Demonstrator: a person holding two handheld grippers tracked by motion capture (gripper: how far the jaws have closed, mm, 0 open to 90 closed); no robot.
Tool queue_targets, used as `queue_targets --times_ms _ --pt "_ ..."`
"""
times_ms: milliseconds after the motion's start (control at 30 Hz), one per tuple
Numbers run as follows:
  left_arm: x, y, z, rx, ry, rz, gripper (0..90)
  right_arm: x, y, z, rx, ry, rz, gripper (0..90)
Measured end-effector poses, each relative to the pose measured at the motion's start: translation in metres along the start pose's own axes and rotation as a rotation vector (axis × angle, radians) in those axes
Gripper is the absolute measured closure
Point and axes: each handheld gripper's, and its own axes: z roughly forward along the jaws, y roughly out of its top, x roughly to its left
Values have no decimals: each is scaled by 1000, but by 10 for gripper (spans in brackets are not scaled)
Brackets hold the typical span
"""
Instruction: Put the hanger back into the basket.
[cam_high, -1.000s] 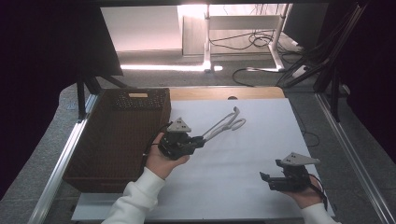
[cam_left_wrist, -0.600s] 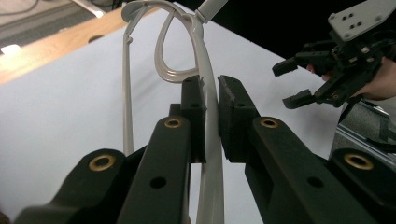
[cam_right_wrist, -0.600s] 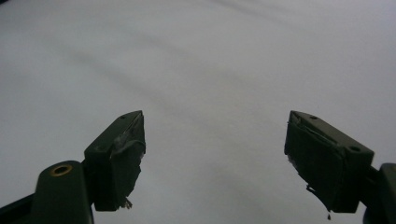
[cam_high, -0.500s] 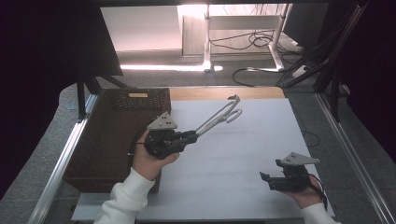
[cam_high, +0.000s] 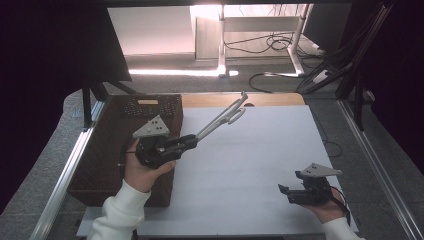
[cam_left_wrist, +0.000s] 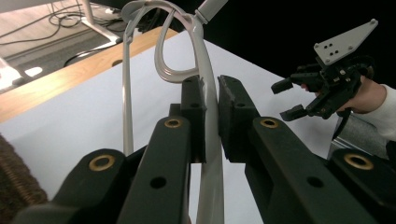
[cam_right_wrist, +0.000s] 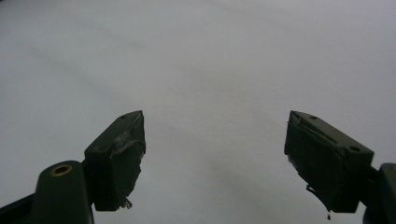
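High view first: my left gripper (cam_high: 192, 141) has its jaws pinched on one arm of the metal tongs (cam_high: 223, 116), which hang clear of the white bench (cam_high: 260, 165) and slant up and away toward the far edge. The hand itself sits at the right rim of the dark wicker basket (cam_high: 107, 155), with the tongs' looped end out over the bench, not over the basket.

From the left gripper view I can confirm the grip: the two black pads press on the grey strip of the tongs (cam_left_wrist: 205, 93) from both sides, and the second arm of the tongs swings free just beside them.

My right gripper (cam_high: 286, 191) rests near the bench's near right corner, well apart from everything, jaws spread wide with nothing between them; the right gripper view looks down on bare white surface (cam_right_wrist: 201, 60).

My reading is that the pick-up is done and the carry is under way. What is left, I judge, is to bring the tongs over the basket and let go.
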Motion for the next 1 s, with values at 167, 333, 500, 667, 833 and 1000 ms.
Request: queue_targets --times_ms 167,333,500,667,833,1000 --pt "4 -2 -11 -10 17 -1 821 0 0 0 -1 -2 1 211" --pt "9 -4 -23 -27 35 -11 821 0 0 -1 -3 -1 1 211" --pt "14 -6 -35 -46 52 -20 821 0 0 -1 -4 -3 1 211" --pt "18 -7 -47 -66 67 -26 821 0 1 -1 -4 -2 1 211" --pt "23 -11 -58 -78 90 -39 821 0 1 -1 -4 -3 1 211" --pt "32 -18 -70 -90 106 -63 821 0 0 0 -3 -2 2 211"
